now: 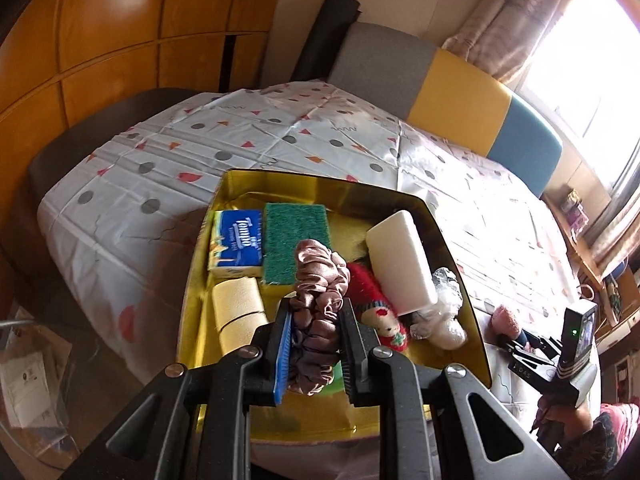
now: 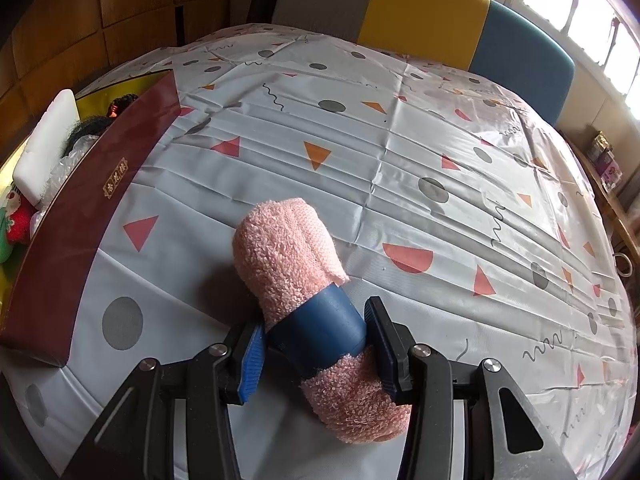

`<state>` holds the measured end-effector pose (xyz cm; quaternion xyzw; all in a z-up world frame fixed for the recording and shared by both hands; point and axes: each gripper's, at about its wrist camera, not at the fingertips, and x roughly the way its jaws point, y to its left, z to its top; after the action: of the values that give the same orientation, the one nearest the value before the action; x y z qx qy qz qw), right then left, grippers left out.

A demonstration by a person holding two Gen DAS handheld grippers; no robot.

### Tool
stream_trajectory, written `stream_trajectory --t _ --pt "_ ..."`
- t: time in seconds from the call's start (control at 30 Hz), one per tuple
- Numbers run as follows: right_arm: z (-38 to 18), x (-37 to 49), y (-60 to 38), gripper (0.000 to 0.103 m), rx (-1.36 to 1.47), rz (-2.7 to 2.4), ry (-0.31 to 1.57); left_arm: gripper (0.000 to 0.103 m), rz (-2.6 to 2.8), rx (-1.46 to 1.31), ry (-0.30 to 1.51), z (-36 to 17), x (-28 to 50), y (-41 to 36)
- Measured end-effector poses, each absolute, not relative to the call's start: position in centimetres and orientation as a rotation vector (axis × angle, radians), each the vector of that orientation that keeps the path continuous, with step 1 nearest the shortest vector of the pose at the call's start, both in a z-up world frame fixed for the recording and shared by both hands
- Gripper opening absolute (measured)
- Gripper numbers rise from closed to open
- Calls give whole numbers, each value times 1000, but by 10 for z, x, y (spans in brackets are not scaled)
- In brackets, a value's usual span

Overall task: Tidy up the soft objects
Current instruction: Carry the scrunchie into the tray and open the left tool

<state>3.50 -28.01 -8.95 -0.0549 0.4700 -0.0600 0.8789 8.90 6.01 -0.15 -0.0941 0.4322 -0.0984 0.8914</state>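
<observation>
My left gripper (image 1: 314, 320) is shut on a mauve satin scrunchie (image 1: 318, 280) and holds it above the gold-lined box (image 1: 320, 188). In the box lie a blue tissue pack (image 1: 236, 240), a green scouring sponge (image 1: 294, 240), a beige foam roll (image 1: 238, 312), a white sponge block (image 1: 400, 256), a red plush doll (image 1: 380, 308) and a clear plastic wad (image 1: 440, 312). My right gripper (image 2: 316, 332) has its jaws around a rolled pink towel (image 2: 280, 256) with a blue band (image 2: 320, 332), lying on the patterned tablecloth (image 2: 400, 140). The pads touch the band's sides.
The box's maroon outer wall (image 2: 80, 208) stands left of the towel. A grey, yellow and blue chair back (image 2: 424, 12) is at the table's far edge. Shelves with small items (image 2: 604, 160) are at the right. Wooden wall panels (image 1: 100, 40) are at the left.
</observation>
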Motion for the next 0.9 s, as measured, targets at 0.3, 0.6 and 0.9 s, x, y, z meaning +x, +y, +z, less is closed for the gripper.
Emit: stream_trajectory --t 0.3,0.6,0.9 --pt "-90 34 -280 48 -116 -127 976 20 -225 -209 928 -11 124 34" --pt "-90 34 -280 48 -117 -128 976 21 -199 -221 1018 -46 164 20" --pt "-90 34 -281 48 -114 -130 975 40 -145 -135 1033 -59 161 15"
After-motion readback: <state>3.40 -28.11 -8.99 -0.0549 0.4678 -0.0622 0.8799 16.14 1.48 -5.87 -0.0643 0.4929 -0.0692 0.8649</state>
